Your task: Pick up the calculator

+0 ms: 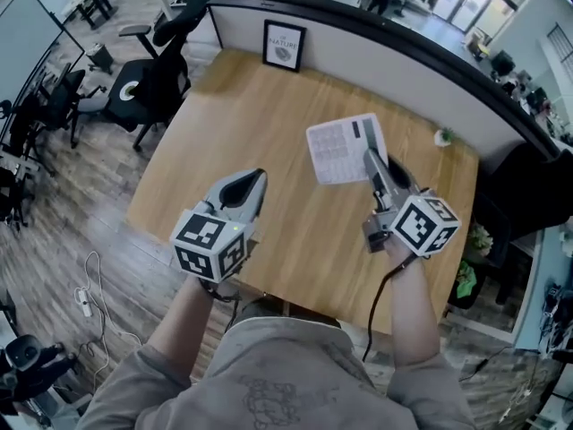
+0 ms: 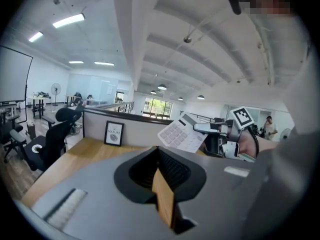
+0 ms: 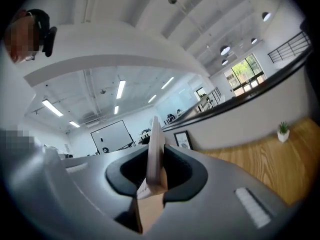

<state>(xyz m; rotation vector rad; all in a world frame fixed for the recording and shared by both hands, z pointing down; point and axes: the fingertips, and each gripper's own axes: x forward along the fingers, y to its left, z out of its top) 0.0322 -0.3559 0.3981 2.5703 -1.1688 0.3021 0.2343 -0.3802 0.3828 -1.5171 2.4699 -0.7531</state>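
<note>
The black frame [image 1: 284, 45] bore the word "NATURE" in capitals above a small leaf picture, and that was the only legible text. The calculator [image 1: 345, 149] had printed keys, but nothing on them could be read.

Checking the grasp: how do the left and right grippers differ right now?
The right gripper is clamped on the edge of the calculator, holding it in the air; the left gripper holds nothing. The right's jaws are parted by the calculator's thickness; the left's are together. Both hover over the wooden table.
</note>
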